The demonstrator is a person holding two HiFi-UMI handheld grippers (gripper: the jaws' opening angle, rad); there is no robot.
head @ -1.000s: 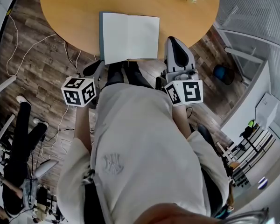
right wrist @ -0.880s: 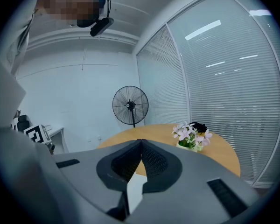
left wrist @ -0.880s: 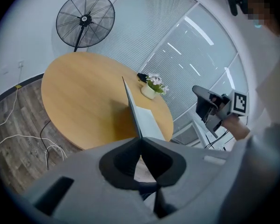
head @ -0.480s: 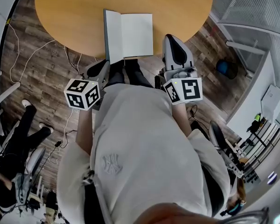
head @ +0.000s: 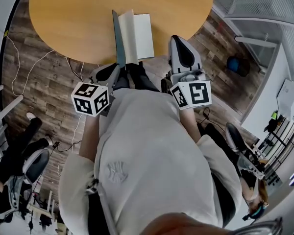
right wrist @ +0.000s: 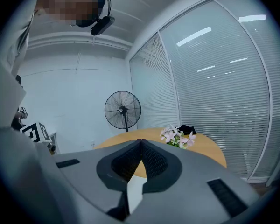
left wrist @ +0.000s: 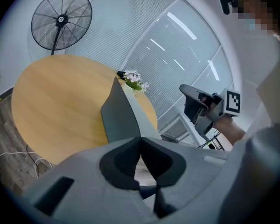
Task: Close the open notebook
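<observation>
Left gripper (left wrist: 140, 139): fingers (left wrist: 120, 161) pressed together, tips right at the near edge of the grey cover (left wrist: 117, 118) of the notebook (head: 143, 35) (pinched or just propped, I can't tell). Right gripper (right wrist: 141, 143): fingers shut too, nothing in them. It sits near the notebook's right side but apart from it.

The notebook lies at the near rim of the round wooden surface (head: 68, 13). Its left leaf stands roughly upright and its right leaf is flat. I'd call it about half closed: what's left is tipping the cover over to the right until it lies down.

The head view gives me both leaves and where each gripper sits. The left gripper view shows only the cover's outer face, plus a fan (left wrist: 61, 20). The right gripper view shows no clear notebook, just flowers (right wrist: 177, 136) and the far rim.
</observation>
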